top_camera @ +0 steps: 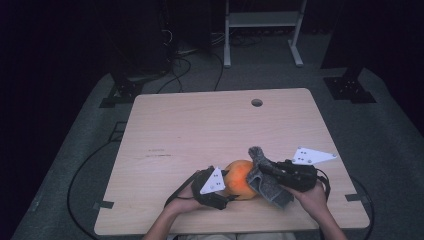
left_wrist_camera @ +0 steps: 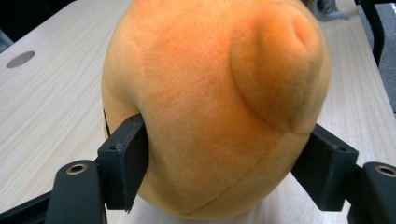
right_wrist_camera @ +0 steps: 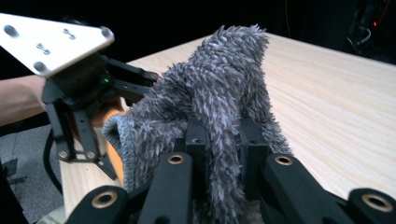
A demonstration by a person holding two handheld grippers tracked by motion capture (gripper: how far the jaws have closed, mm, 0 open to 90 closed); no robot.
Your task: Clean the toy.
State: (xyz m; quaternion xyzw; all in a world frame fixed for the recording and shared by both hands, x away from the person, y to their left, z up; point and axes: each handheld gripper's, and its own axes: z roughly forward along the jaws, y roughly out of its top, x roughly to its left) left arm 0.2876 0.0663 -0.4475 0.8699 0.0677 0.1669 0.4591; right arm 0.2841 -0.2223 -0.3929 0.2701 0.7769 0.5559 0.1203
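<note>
Left gripper (top_camera: pixel 227 189) clamped an orange plush toy (top_camera: pixel 241 179) while the right gripper (top_camera: pixel 265 169) pinched a grey furry cloth (top_camera: pixel 266 182) against it.

From the left of the high view, a person's left hand (top_camera: pixel 186 197) held its gripper with both jaws pressed into the sides of the round orange plush toy, denting the soft fabric; this grip seemed meant to steady the toy, which sat on the pale wooden tabletop (top_camera: pixel 200 130) near its front edge. Just to the right, the grey furry cloth draped over the toy's right side, touching it. The right gripper's jaws were squeezed tightly on a fold of that cloth, apparently to pull it over or off the toy. The right hand (top_camera: pixel 314 197) held that gripper from behind.
</note>
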